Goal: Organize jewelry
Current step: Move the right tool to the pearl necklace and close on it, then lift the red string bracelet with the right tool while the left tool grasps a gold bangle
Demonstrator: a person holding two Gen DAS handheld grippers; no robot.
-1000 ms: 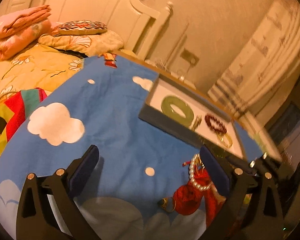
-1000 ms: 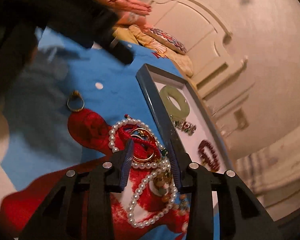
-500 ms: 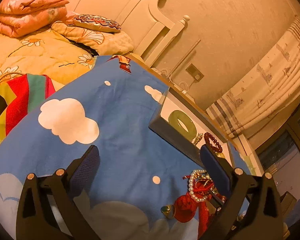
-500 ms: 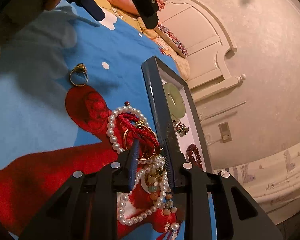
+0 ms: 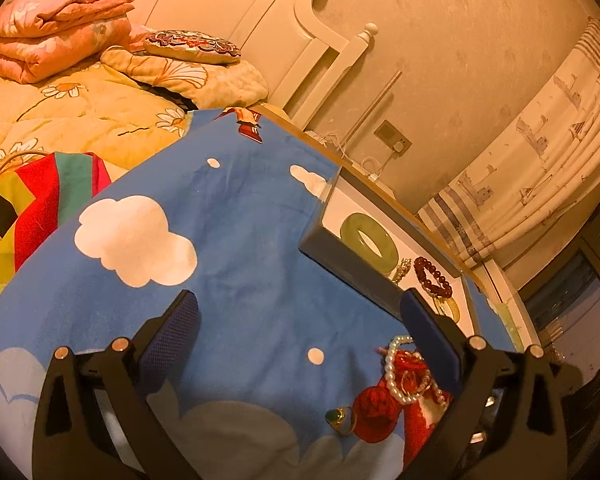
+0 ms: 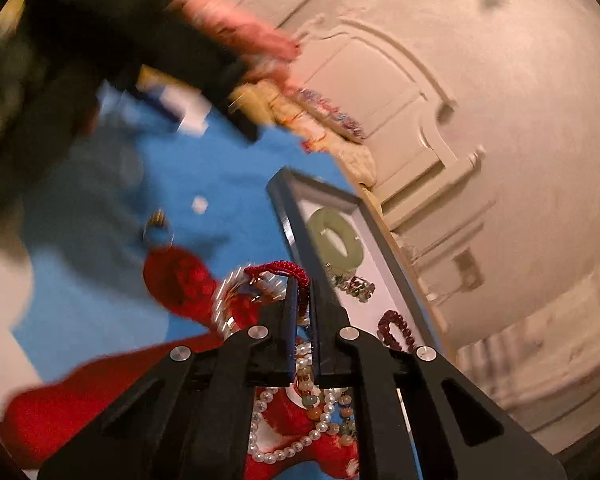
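Note:
A grey jewelry tray (image 5: 352,276) (image 6: 296,236) lies on a blue cloud-print cloth. It holds a green jade bangle (image 5: 368,242) (image 6: 334,238), a dark red bead bracelet (image 5: 432,276) (image 6: 398,330) and a small ornament. A pile of pearl strands (image 5: 400,376) (image 6: 296,448) lies beside the tray. My right gripper (image 6: 305,296) is shut on a red cord bracelet (image 6: 284,272) and holds it raised above the pile. A green-stone ring (image 5: 340,420) (image 6: 158,228) lies on the cloth. My left gripper (image 5: 300,316) is open and empty above the cloth.
A bed with a yellow floral quilt (image 5: 72,120), folded pink blanket (image 5: 56,36) and pillows lies behind the cloth. A white headboard (image 5: 260,20), a wall socket (image 5: 392,136) and curtains (image 5: 540,160) stand beyond. The left gripper appears blurred at the right wrist view's upper left.
My right gripper closed on the red cord bracelet and lifted it off the pearl pile. My left gripper pulled back and tilted up, staying open.

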